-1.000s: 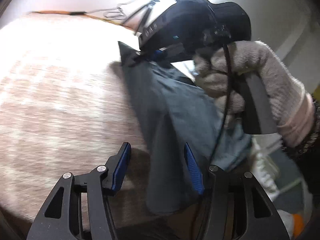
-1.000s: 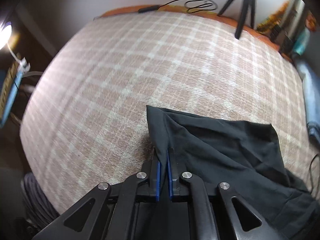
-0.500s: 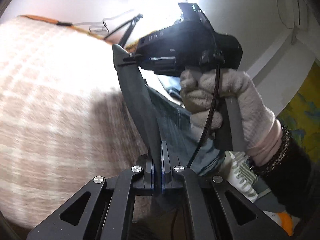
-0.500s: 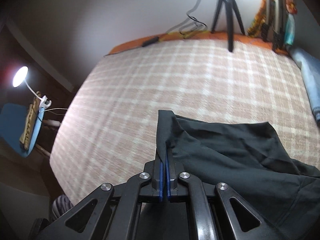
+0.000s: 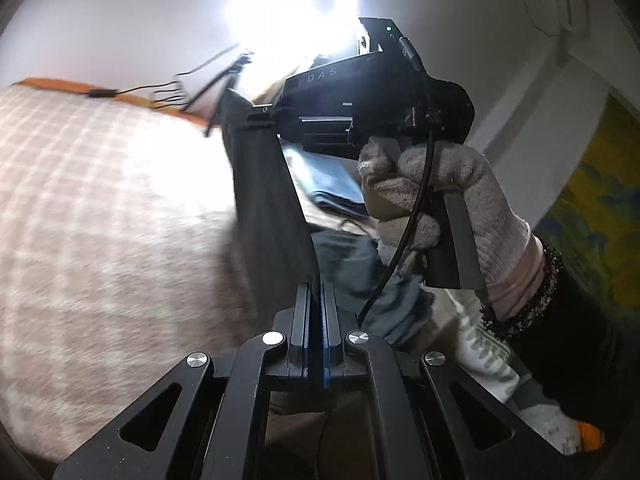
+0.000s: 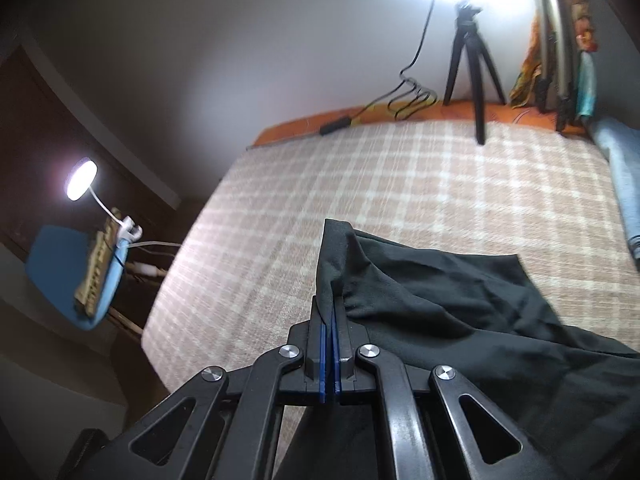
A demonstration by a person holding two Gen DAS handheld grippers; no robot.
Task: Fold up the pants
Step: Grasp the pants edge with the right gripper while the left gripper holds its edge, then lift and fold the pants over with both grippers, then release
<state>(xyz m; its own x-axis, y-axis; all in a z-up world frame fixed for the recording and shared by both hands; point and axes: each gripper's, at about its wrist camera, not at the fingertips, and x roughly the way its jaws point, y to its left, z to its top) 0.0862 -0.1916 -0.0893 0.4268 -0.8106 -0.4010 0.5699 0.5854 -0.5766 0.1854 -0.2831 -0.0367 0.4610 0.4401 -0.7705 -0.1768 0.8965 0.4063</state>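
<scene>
Beyond my fingertips lies the plaid bedspread (image 6: 400,184). The black pants (image 6: 460,320) stretch taut between my tools: my right gripper (image 6: 330,312) is clamped on one edge, my left gripper (image 5: 316,300) clamped on another, cloth pinched between both pad pairs.

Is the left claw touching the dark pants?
Touching. The left wrist view shows the left claw shut on an edge of the pants, the fabric pinched between its blue pads.

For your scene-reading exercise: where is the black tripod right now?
In the right wrist view, the tripod stands at upper right on the bed's far edge, beside a coiled cable.
</scene>
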